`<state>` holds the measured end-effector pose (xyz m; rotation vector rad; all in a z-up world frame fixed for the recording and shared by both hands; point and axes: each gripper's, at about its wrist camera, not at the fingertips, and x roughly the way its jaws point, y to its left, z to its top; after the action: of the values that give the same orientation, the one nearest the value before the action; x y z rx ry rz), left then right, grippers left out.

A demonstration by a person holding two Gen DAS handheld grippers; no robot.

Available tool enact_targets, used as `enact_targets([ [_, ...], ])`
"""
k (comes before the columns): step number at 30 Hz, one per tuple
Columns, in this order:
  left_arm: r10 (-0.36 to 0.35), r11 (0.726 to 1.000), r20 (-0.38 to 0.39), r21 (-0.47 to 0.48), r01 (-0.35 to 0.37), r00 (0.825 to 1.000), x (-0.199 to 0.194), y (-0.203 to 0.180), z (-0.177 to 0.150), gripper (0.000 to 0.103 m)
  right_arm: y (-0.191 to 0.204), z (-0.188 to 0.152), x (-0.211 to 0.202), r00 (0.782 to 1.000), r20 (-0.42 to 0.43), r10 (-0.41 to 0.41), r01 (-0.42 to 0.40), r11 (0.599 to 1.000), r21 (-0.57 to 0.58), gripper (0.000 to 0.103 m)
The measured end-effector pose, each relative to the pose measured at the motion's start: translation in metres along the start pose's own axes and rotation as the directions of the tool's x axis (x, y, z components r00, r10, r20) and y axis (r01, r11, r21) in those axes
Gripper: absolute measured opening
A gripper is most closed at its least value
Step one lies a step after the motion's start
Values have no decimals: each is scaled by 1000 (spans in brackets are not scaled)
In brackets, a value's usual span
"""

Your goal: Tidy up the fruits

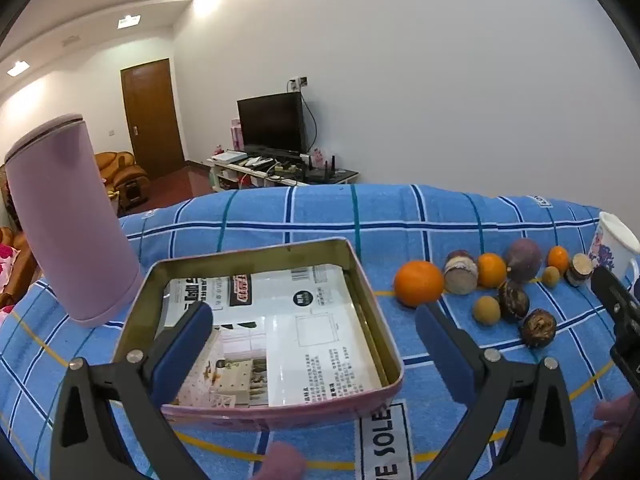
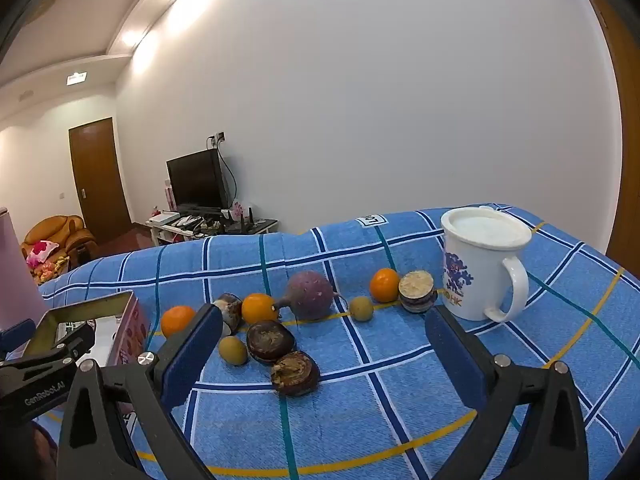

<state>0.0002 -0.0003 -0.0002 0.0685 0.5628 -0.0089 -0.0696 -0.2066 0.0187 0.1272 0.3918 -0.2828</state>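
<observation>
The left gripper [image 1: 314, 326] stands with its jaws spread as wide as they go and nothing between them. Its fingers [image 1: 182, 350] are black plastic with flat blue foam pads. It hangs over a shallow rectangular tin [image 1: 376, 316] with rounded corners, pink outside and brassy inside, lying toward the left end of the blue checked cloth [image 1: 280, 216] that covers the surface. In the tin are only printed leaflets [image 1: 288, 336], flat on the bottom. Just beside the tin's far left corner stands a smooth lilac cylinder [image 1: 68, 220], upright.

The right gripper [image 2: 324, 354] is likewise fully spread and holds nothing, its blue pads [image 2: 192, 354] hovering above the cloth in front of the fruit. The fruits lie loose on the cloth to the right of the tin, none inside it. A rough row runs toward the right end: an orange [image 2: 178, 320] nearest the tin, a cut dark half [image 2: 229, 310], a second orange [image 2: 259, 308], a large round purple fruit [image 2: 310, 294] with a matt speckled skin and short stalk, a small tan round fruit [image 2: 361, 308], a small orange [image 2: 384, 285], and a cut purple half [image 2: 417, 291] showing pale pulp. Nearer the front edge sit another small tan fruit [image 2: 233, 350] and two dark wrinkled halves [image 2: 270, 340] [image 2: 295, 372], touching each other. At the right end a white ceramic mug [image 2: 484, 268] with a blue print and a white lid stands just beside the last cut half.
</observation>
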Motion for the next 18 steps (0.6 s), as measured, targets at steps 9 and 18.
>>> enact_targets([
  [9, -53, 998, -26, -15, 53, 998, 4, -5, -4, 103, 1, 0, 7, 1000, -29, 5, -5, 1000, 4, 102],
  [18, -51, 999, -19, 14, 52, 998, -1, -5, -5, 103, 2, 0, 4, 1000, -31, 5, -6, 1000, -12, 102],
])
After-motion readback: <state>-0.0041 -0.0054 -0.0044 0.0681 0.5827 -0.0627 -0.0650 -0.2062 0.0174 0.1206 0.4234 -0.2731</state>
